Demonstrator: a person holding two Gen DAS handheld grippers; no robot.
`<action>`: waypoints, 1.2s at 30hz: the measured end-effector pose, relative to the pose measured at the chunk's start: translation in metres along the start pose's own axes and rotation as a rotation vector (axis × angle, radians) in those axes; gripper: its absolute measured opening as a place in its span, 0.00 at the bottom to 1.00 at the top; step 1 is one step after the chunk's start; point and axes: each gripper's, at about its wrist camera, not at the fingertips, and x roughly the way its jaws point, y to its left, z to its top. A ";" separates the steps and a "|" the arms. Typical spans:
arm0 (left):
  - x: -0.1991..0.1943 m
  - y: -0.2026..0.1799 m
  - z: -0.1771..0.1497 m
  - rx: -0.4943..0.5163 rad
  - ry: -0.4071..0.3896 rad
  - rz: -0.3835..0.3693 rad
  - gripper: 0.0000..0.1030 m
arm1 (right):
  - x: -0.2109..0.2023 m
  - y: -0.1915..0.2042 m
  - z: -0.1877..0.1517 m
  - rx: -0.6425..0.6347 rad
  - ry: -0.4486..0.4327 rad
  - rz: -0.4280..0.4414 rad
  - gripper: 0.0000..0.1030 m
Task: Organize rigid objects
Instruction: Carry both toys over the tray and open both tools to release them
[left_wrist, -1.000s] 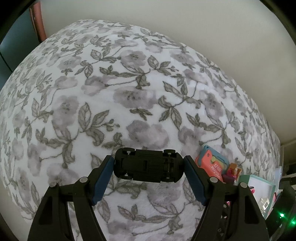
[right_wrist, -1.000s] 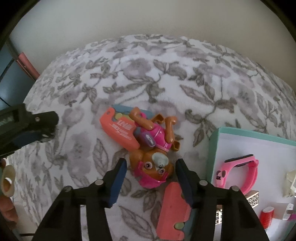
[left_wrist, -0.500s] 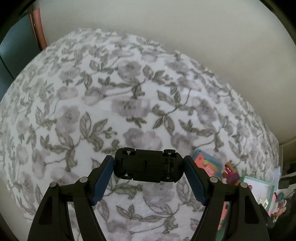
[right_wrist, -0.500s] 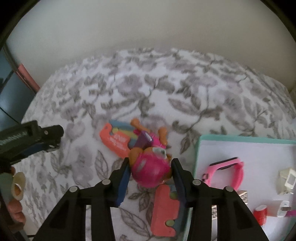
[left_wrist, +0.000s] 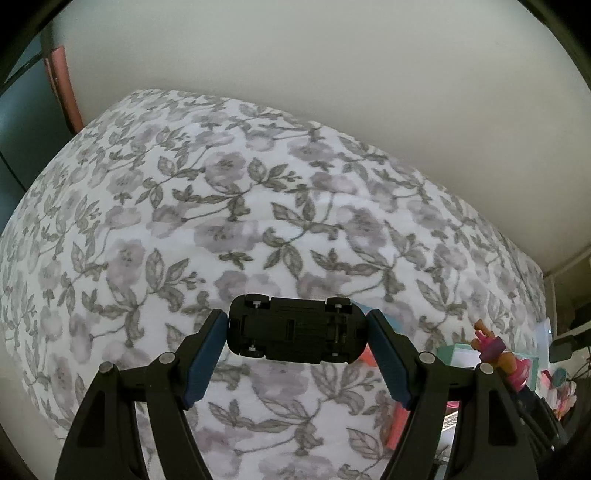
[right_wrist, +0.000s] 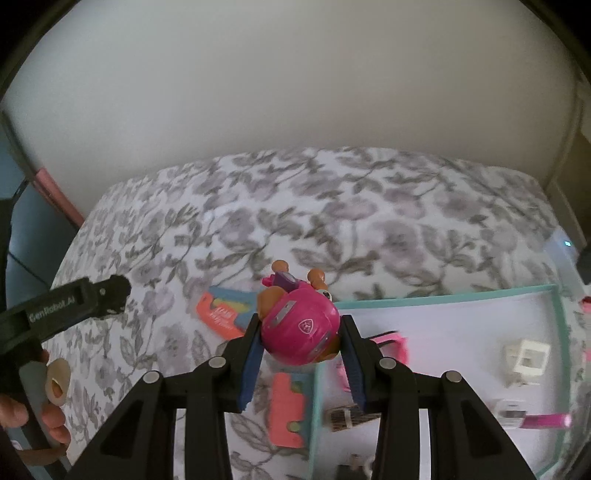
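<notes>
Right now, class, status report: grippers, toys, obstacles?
Left gripper clamps black car. Right gripper clamps pink pup, clear of the tray. Nothing blocking.

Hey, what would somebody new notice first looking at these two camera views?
Probably the bright pink puppy figure clamped in the right gripper, above the floral bedspread beside a teal-rimmed tray. Next, the black toy car, held underside toward the camera across the left gripper.
</notes>
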 end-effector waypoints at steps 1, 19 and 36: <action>0.001 -0.004 -0.001 0.008 0.005 -0.007 0.75 | 0.000 -0.006 0.000 0.006 0.004 -0.007 0.41; 0.015 -0.144 -0.054 0.235 0.137 -0.228 0.75 | -0.001 -0.136 -0.018 0.205 0.057 -0.195 0.41; 0.047 -0.184 -0.085 0.282 0.232 -0.262 0.75 | -0.004 -0.154 -0.024 0.238 0.074 -0.195 0.41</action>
